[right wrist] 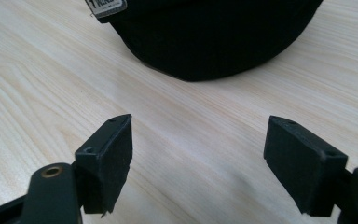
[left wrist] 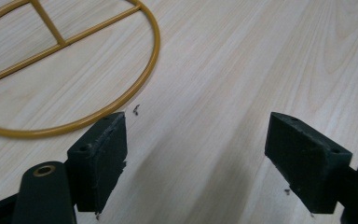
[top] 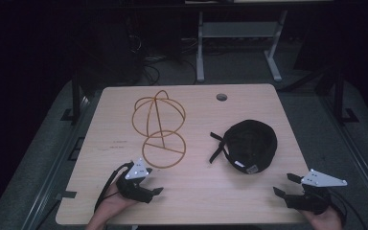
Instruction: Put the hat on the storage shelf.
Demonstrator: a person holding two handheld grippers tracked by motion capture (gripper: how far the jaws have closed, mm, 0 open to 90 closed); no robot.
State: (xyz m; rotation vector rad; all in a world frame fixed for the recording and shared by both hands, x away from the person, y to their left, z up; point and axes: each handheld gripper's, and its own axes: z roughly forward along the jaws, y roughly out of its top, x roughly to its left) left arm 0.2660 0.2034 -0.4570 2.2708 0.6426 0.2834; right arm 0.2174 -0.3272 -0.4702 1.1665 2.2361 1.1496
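Note:
A black cap [top: 250, 143] lies upside down on the right half of the wooden table [top: 196, 191], its strap trailing left; its dark edge [right wrist: 214, 37] with a white label fills the top of the right gripper view. A gold wire frame [top: 159, 127] of rings and arcs lies at the left centre, and its round ring [left wrist: 74, 70] curves just beyond my left jaws. My left gripper [top: 157, 191] rests near the front edge below the ring, open with nothing between its jaws. My right gripper [top: 283, 184] stands open at the front right, just short of the cap.
A round cable hole [top: 221, 97] sits near the table's far edge. Beyond the table stand the white legs of another desk [top: 200, 48] and dark cables on the floor. Bare wood lies between the two grippers.

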